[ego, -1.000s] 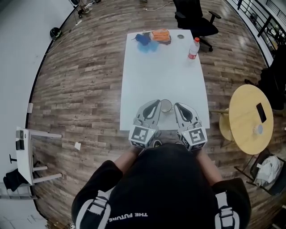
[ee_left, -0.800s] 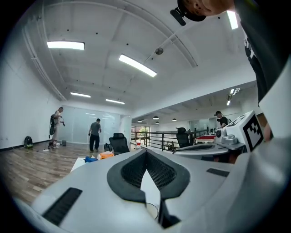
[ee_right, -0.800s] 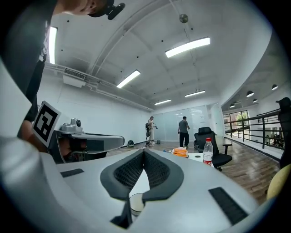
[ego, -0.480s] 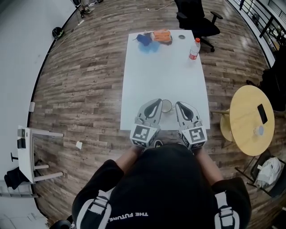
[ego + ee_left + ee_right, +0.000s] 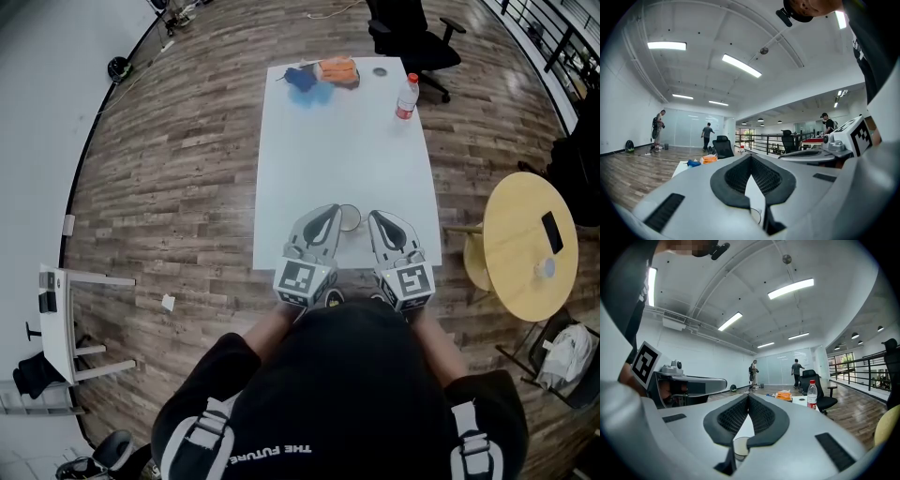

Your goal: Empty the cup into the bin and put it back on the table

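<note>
the cup [image 5: 349, 217] stands upright near the bench's [image 5: 342, 141] near edge, between the two gripper tips. the left gripper [image 5: 329, 212] and right gripper [image 5: 376, 218] each have jaws pressed together, pinching nothing. a bottle [image 5: 405, 97] stands far right.

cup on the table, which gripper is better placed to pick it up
Right, narrowly: the cup sits between both shut grippers, but shows more fully below the jaws of the right gripper than the left gripper.
</note>
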Action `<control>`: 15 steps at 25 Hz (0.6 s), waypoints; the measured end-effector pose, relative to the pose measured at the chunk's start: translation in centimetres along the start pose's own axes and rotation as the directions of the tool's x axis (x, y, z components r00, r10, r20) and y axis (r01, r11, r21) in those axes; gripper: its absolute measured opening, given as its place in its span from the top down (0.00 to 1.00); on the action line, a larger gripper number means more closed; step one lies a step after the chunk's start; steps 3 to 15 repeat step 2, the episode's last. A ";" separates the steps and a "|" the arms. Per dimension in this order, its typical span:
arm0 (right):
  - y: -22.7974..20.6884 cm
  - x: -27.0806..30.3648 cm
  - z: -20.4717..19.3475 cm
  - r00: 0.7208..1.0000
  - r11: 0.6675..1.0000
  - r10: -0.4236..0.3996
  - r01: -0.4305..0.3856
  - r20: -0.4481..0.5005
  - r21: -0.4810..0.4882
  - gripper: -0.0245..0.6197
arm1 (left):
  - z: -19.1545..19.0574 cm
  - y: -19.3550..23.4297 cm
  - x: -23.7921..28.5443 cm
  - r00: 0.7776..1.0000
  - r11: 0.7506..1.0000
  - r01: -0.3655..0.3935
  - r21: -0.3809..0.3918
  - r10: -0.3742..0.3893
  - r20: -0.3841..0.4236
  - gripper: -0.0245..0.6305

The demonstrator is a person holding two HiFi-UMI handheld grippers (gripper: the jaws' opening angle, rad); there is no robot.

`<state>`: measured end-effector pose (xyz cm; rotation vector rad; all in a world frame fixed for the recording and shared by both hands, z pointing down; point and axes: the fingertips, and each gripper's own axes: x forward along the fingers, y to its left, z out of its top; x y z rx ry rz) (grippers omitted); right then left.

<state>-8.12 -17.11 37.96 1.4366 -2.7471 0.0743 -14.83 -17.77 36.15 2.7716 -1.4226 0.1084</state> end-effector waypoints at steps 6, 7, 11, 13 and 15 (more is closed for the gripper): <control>-0.1 0.1 0.0 1.000 1.000 -0.001 0.001 -0.001 -0.003 0.94 | -0.1 0.1 0.1 1.000 1.000 0.000 -0.001 0.000 -0.003 0.93; -0.1 0.1 0.0 1.000 1.000 -0.001 0.001 -0.001 -0.003 0.94 | -0.1 0.1 0.1 1.000 1.000 0.000 -0.001 0.000 -0.003 0.93; -0.1 0.1 0.0 1.000 1.000 -0.001 0.001 -0.001 -0.003 0.94 | -0.1 0.1 0.1 1.000 1.000 0.000 -0.001 0.000 -0.003 0.93; -0.1 0.1 0.0 1.000 1.000 -0.001 0.001 -0.001 -0.003 0.94 | -0.1 0.1 0.1 1.000 1.000 0.000 -0.001 0.000 -0.003 0.93; -0.1 0.1 0.0 1.000 1.000 -0.001 0.001 -0.001 -0.003 0.94 | -0.1 0.1 0.1 1.000 1.000 0.000 -0.001 0.000 -0.003 0.93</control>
